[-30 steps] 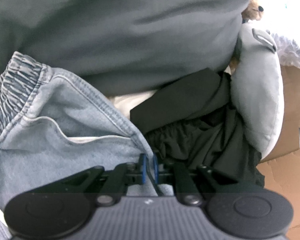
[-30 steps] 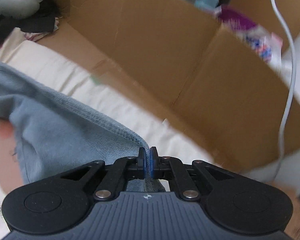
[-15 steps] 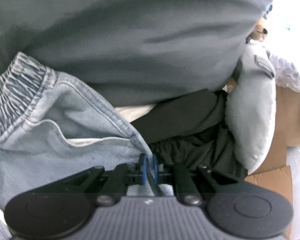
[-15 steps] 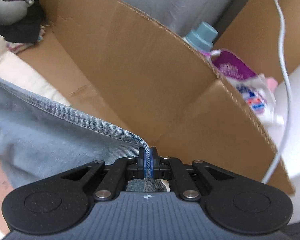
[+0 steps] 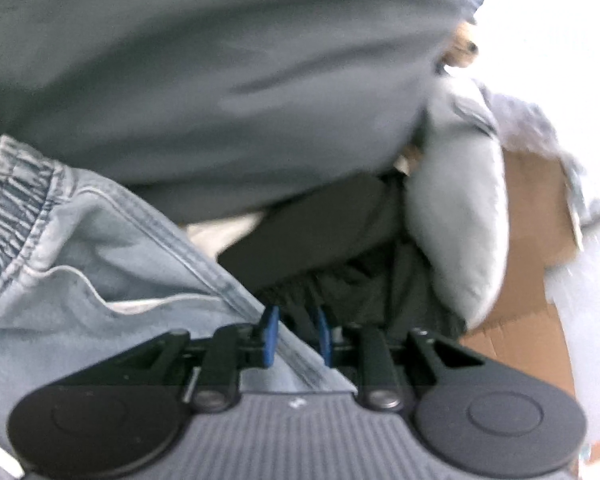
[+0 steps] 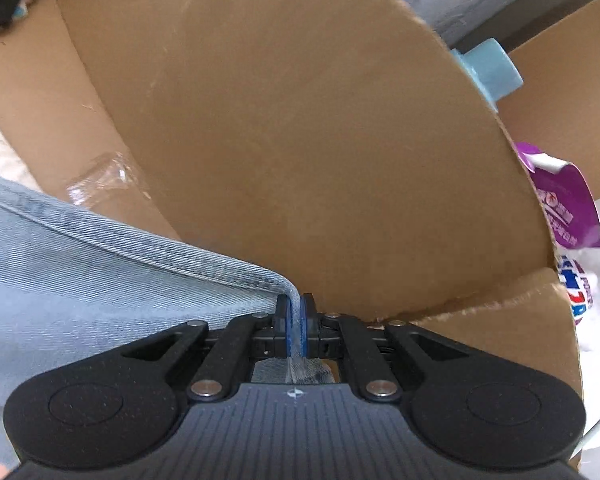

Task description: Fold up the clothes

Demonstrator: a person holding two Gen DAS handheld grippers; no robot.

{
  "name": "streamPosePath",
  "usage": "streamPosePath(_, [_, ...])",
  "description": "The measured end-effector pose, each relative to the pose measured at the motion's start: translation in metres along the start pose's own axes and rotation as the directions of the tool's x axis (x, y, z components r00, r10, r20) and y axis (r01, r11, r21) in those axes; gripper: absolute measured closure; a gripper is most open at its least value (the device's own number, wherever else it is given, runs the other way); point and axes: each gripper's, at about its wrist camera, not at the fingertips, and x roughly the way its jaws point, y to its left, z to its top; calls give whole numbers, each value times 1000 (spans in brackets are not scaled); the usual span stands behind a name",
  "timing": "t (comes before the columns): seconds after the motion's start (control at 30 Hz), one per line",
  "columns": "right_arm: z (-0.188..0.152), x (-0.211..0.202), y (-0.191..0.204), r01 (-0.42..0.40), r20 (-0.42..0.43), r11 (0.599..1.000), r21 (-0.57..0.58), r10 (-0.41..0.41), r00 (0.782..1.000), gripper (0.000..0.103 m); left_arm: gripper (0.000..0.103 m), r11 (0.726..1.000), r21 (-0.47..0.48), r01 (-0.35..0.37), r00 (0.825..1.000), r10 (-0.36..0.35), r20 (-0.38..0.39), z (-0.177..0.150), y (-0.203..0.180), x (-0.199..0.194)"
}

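Left claw [image 5: 296, 334] has loosened off the jeans [image 5: 100, 264], beside black clothes [image 5: 340, 240].

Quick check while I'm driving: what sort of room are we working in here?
Probably a bedroom or lived-in storage corner of a home: a grey plush toy beside dark clothes, open cardboard boxes, and a blue-capped detergent bottle behind one.

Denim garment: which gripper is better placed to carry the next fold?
Right. The right gripper is shut on the denim garment hem. The left gripper has its pads apart with the seam lying loose between them, so it would need to re-grip.
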Motion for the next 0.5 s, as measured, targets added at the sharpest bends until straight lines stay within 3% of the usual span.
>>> streamPosePath(0.07, [2, 5, 9, 22, -8, 1000, -19, -22, 1000, 98, 75, 998, 70, 8, 1000, -6, -24, -8, -13, 4])
streamPosePath(0.13, [0, 5, 15, -14, -18, 1000, -22, 14, 1000, 71, 70, 990, 140, 6, 998, 2, -60, -20, -25, 2])
streamPosePath(0.2, [-4, -1, 15, -49, 3, 999, -18, 49, 999, 52, 69, 980, 197, 22, 995, -2, -99, -34, -33, -12])
streamPosePath(0.4, [-36, -34, -14, -178, 85, 981, 75, 171, 982, 51, 66, 964, 259, 68, 981, -18, -194, -70, -63, -37])
streamPosePath(0.5, [-61, -51, -30, -238, 112, 962, 132, 224, 968, 51, 54, 964, 254, 74, 982, -26, -188, -83, -73, -66])
